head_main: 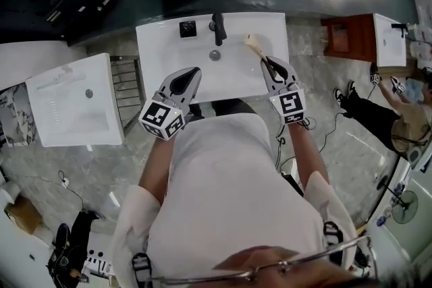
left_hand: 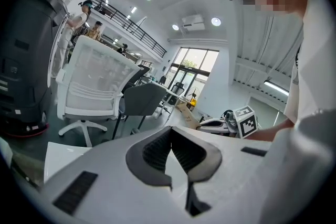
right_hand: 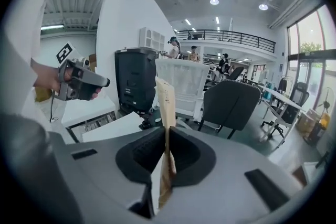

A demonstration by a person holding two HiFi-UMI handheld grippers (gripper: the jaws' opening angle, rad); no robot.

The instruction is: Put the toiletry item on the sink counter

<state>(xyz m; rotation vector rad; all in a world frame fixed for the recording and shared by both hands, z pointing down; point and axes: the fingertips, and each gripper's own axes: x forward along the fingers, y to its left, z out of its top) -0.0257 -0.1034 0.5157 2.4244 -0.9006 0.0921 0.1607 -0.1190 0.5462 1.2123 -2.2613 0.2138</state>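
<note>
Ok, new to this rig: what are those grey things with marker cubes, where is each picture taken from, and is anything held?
No robot here: a person holds a two-jaw gripper in each hand; the cubes belong to them. The head view looks down from the person's head onto a white sink with a black faucet. The two gripper views ride on the grippers and look along their jaws. The right gripper is shut on a flat tan packet, above the sink's right side. The left gripper is shut and empty.
</note>
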